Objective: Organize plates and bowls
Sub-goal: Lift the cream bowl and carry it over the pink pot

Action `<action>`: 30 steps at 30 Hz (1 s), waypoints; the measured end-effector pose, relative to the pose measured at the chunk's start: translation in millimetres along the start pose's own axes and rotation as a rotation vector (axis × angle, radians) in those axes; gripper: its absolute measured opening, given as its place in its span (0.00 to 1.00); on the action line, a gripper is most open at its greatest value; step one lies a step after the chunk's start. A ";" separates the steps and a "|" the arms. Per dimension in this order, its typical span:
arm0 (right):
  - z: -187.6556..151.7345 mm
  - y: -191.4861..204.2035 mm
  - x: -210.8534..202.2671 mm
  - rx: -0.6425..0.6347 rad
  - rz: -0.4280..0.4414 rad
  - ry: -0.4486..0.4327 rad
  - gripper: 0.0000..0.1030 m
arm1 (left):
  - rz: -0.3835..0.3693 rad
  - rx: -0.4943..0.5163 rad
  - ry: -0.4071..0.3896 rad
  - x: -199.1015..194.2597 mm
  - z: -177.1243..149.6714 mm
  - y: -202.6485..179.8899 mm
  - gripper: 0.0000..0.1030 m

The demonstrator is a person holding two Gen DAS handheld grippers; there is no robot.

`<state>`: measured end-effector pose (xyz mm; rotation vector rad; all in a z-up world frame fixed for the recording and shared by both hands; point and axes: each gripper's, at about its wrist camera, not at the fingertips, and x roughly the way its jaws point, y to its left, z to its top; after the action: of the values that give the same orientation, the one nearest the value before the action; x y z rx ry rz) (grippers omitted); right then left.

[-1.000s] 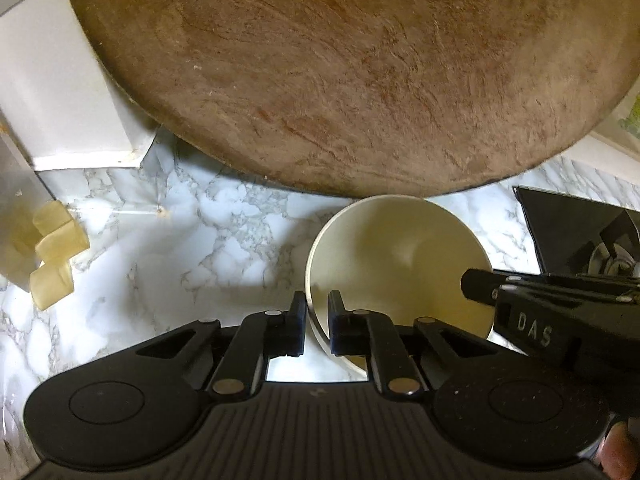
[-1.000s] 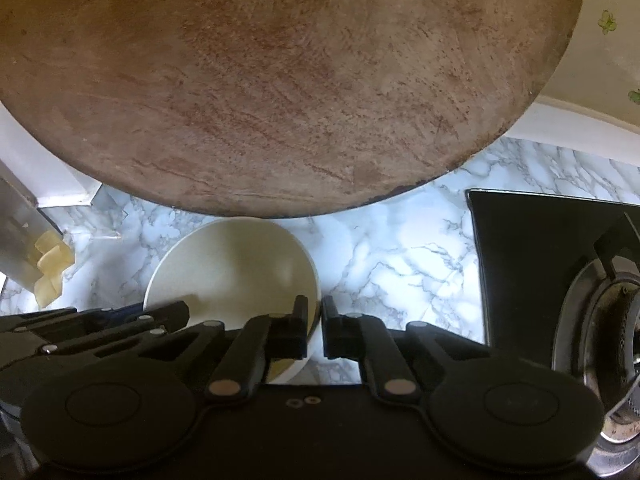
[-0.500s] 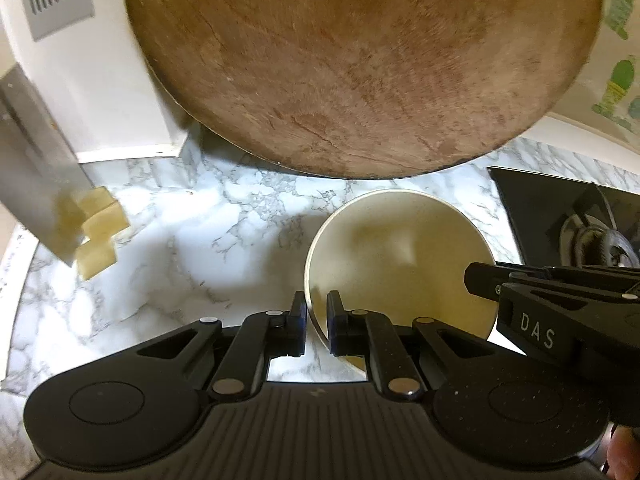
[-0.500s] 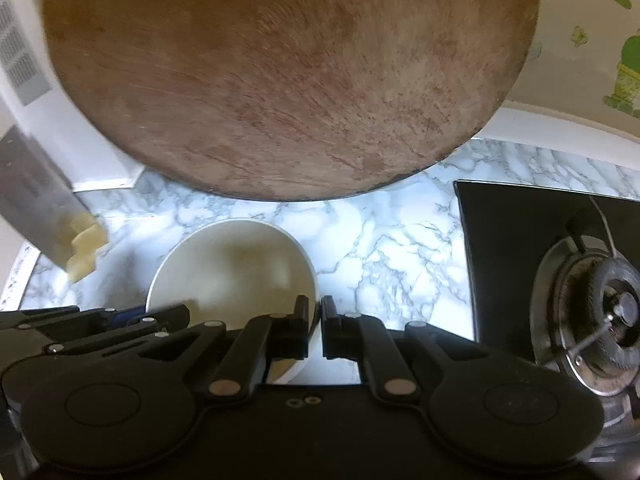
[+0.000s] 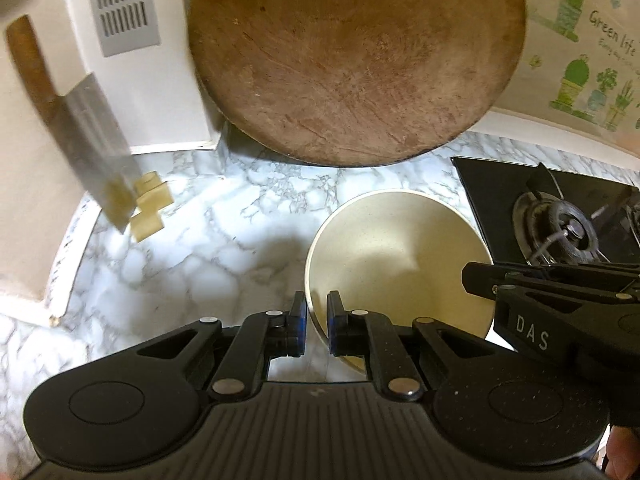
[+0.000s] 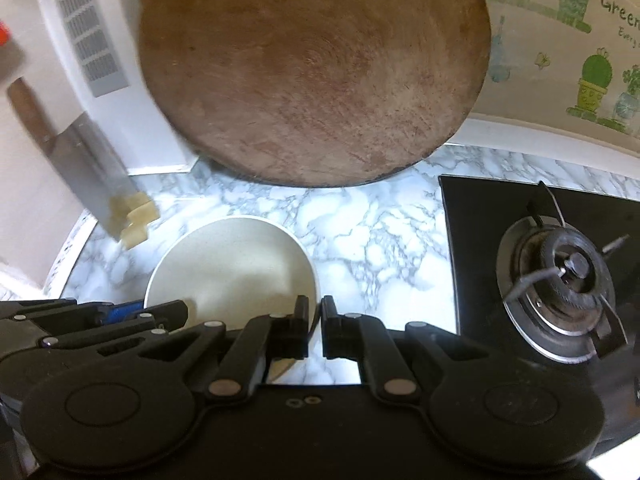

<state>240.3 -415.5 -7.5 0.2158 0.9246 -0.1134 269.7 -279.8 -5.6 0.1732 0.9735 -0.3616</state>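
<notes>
Dim warm light, soft shadows on marble counter (image 5: 208, 264), motion blur at left, strong fisheye warp w/ dark corners.

Your cream bowl (image 5: 400, 264) (image 6: 236, 264) is empty, tipped a little, held up by its rim above the marble bench (image 5: 200, 248).

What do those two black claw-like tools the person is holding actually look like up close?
Both are matt black plastic. The left gripper has two angular link arms with round silver pivot pins, big disc-shaped hubs either side, a ribbed body behind, and blue pads inside its fingertips. The right gripper has the same build with a smooth body; seen from the left wrist, its side bears the white letters DAS.
</notes>
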 end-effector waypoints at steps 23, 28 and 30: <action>-85.4 44.7 -57.8 -0.074 0.068 0.042 0.07 | 0.026 -0.041 0.050 -64.2 -97.2 29.9 0.09; -95.9 50.9 -48.6 -0.084 0.067 0.066 0.07 | 0.034 -0.046 0.072 -56.0 -108.7 33.8 0.09; -98.6 52.1 -45.5 -0.086 0.066 0.076 0.07 | 0.033 -0.046 0.081 -53.1 -112.1 35.2 0.09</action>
<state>146.2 -341.7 -21.5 0.1718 0.9950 -0.0042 168.9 -201.4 -24.2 0.1627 1.0569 -0.3038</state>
